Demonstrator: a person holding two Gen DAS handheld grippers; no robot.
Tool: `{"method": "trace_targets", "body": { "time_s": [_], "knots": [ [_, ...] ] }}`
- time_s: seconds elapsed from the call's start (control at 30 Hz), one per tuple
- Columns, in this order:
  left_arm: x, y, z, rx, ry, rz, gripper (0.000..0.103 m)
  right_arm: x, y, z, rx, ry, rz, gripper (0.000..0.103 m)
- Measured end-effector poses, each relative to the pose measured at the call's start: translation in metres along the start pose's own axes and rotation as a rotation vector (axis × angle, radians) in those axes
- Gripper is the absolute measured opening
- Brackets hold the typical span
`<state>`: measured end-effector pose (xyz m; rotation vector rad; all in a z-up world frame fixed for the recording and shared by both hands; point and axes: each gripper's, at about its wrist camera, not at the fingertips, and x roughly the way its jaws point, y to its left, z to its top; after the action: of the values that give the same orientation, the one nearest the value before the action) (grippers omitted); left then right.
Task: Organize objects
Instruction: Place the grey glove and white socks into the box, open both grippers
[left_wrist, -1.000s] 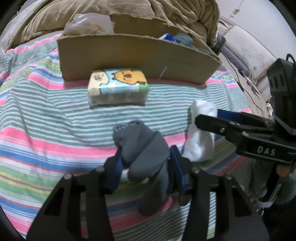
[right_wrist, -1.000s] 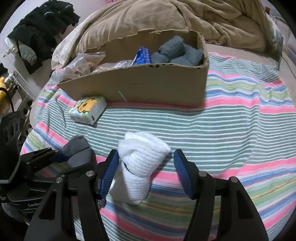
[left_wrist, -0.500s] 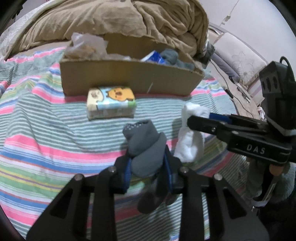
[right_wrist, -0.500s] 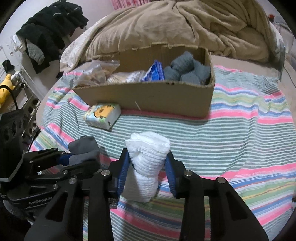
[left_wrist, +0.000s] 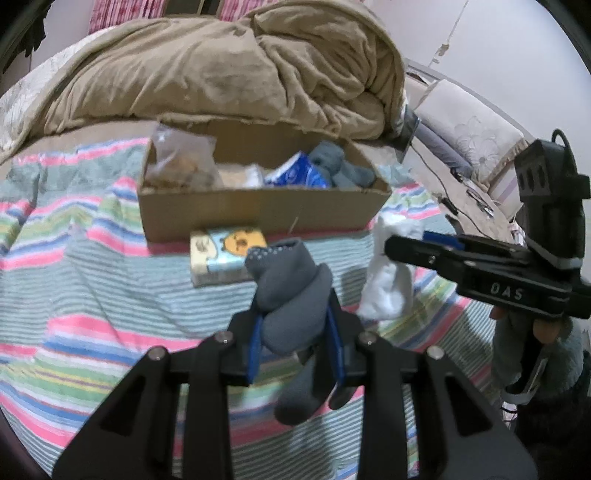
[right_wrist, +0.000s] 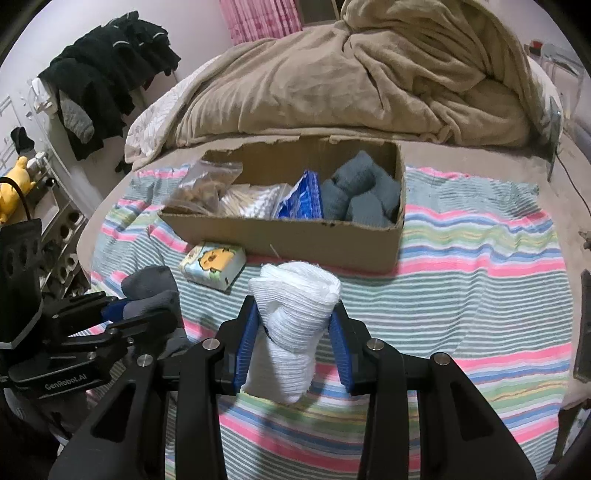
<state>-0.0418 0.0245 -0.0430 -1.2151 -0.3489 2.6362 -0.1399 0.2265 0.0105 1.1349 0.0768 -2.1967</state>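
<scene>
My left gripper (left_wrist: 295, 332) is shut on a rolled grey sock (left_wrist: 291, 306), held clear above the striped blanket (left_wrist: 92, 295). In the right wrist view my right gripper (right_wrist: 295, 339) is shut on a rolled white sock (right_wrist: 291, 317), also lifted off the bed. Each gripper shows in the other's view: the right one (left_wrist: 424, 243) with the white sock (left_wrist: 388, 284) at the right, the left one (right_wrist: 122, 314) with the grey sock (right_wrist: 151, 291) at the left. Beyond them stands an open cardboard box (right_wrist: 295, 236) holding grey socks (right_wrist: 362, 195), a blue packet (right_wrist: 303, 199) and plastic bags (right_wrist: 207, 184).
A tissue pack with a yellow cartoon (right_wrist: 212, 264) lies on the blanket just in front of the box. A tan duvet (right_wrist: 351, 81) is heaped behind the box. Dark clothes (right_wrist: 107, 74) hang at the far left. Cables (left_wrist: 443, 192) trail off the bed's right edge.
Both grippers closed on their socks, grey in the left and white in the right, and both rose off the blanket, so the box's inside came into view.
</scene>
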Motion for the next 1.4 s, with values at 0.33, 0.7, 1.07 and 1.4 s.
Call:
{"method": "trace_targets", "body": {
  "time_s": [0.33, 0.7, 1.07, 1.4],
  "knots": [
    [-0.014, -0.002, 0.022, 0.032, -0.064, 0.007, 0.030, -0.013, -0.003, 0.016, -0.011, -0.046, -0.012, 0.040],
    [-0.020, 0.001, 0.045, 0.048, -0.112, 0.016, 0.030, -0.016, -0.005, 0.034, -0.025, -0.080, -0.024, 0.040],
    [-0.028, 0.007, 0.083, 0.079, -0.187, 0.033, 0.030, -0.019, -0.010, 0.054, -0.038, -0.118, -0.034, 0.040],
    [-0.011, 0.009, 0.108, 0.100, -0.200, 0.036, 0.030, -0.014, -0.016, 0.074, -0.044, -0.143, -0.038, 0.040]
  ]
}}
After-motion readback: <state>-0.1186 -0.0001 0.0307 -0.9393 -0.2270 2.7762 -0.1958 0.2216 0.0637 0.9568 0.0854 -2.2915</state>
